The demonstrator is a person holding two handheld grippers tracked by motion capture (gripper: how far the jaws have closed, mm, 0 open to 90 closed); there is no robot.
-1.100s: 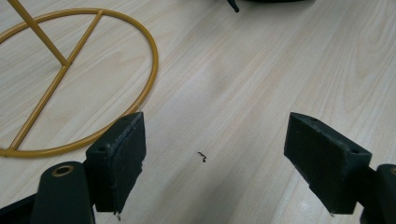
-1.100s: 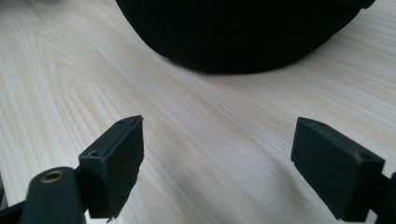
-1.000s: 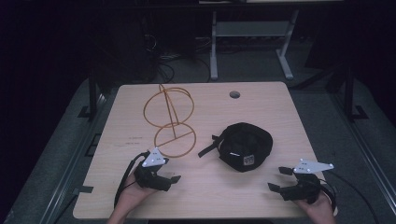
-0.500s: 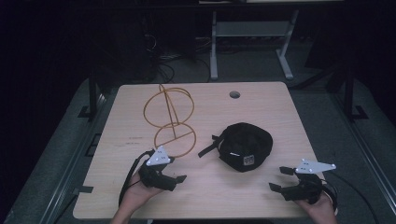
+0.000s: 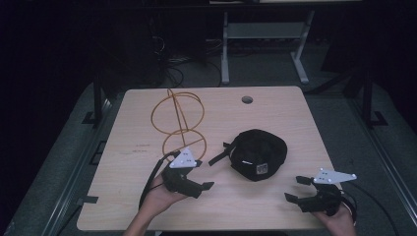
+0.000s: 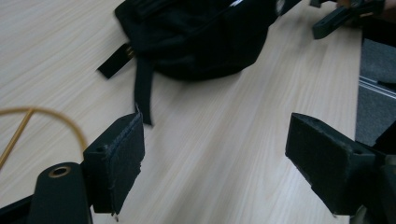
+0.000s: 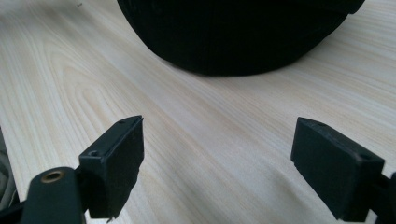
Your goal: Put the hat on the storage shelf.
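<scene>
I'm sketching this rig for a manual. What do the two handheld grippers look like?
Both are black. The left gripper and the right gripper each carry a pale grey three-cornered plate with small dark marks on top, and a black cable trails from each. In the gripper views, each ends in two blocky black jaws with flat pads, with a brass-coloured eyelet beside one jaw. No sleeves are visible.

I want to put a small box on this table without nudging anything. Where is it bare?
Bare wood runs along the far right of the table, between the cable hole and the right edge, beyond the black cap. The left strip beside the orange wire stand is free too. It is crowded at the near middle, between the left gripper, cap and right gripper.
</scene>
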